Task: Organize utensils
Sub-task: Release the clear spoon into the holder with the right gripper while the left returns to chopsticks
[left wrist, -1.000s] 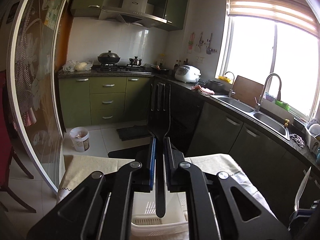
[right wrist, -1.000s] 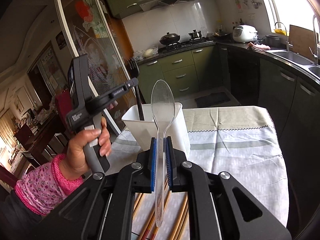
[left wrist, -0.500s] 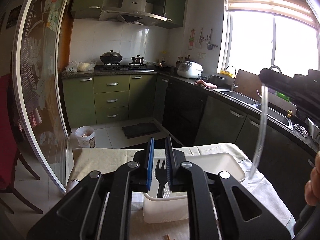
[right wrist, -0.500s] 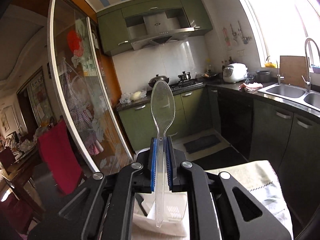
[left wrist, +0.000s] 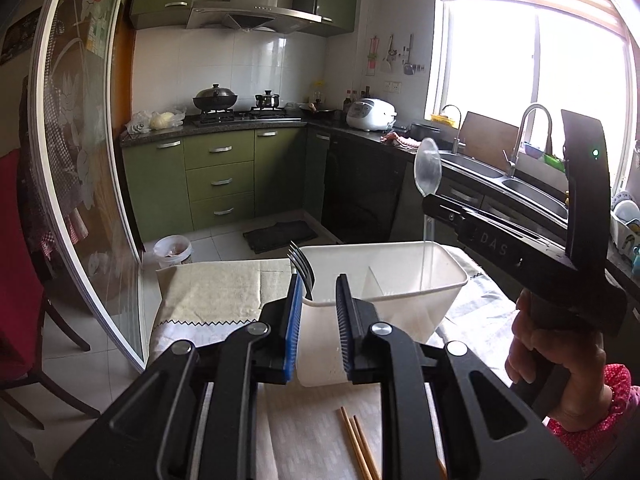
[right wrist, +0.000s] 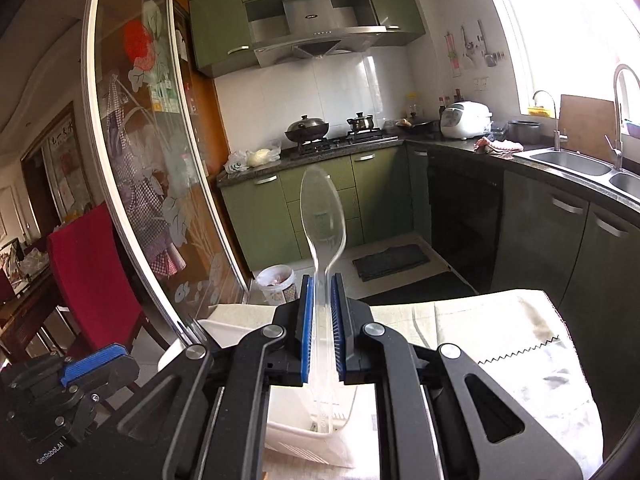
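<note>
A white divided utensil bin (left wrist: 404,280) stands on the cloth-covered table. A black plastic fork (left wrist: 302,266) stands upright in its left compartment. My left gripper (left wrist: 318,296) is open just in front of the bin, its pads apart and off the fork. My right gripper (right wrist: 321,308) is shut on a clear plastic spoon (right wrist: 323,220), bowl up, handle end down inside the bin (right wrist: 320,434). In the left wrist view the spoon (left wrist: 427,168) hangs over the bin's right compartment, held by the right gripper (left wrist: 444,210).
Wooden chopsticks (left wrist: 358,444) lie on the white cloth (left wrist: 312,428) near me. A glass sliding door (right wrist: 132,184) and a red chair (right wrist: 88,276) are to the left. Green cabinets (left wrist: 220,180), stove and sink counter (left wrist: 500,176) lie beyond the table.
My left gripper let go of the black fork into the bin and opened. My right gripper brought the clear spoon over and lowered its handle into the bin's right compartment.
</note>
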